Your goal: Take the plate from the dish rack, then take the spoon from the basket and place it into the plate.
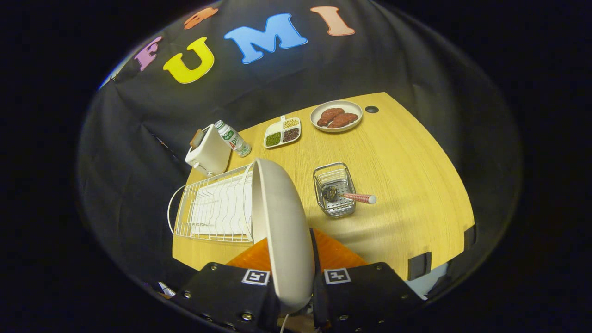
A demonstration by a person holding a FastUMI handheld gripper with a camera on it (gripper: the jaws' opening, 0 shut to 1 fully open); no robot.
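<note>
My gripper (296,277) is shut on a beige plate (280,222), which stands on edge between the two fingers, held well above the table. Below it and just to the left sits the white wire dish rack (215,208), with nothing in its slots. Ahead of the fingers and to the right stands a small metal basket (334,189). A spoon (351,196) lies in it, bowl inside and its pink patterned handle poking out over the right rim.
A white toaster (208,150) and a leaning bottle (232,138) stand beyond the rack. Farther back are a divided dish of beans (282,132) and a plate of meat (336,115). Bare wooden table (407,185) lies right of the basket.
</note>
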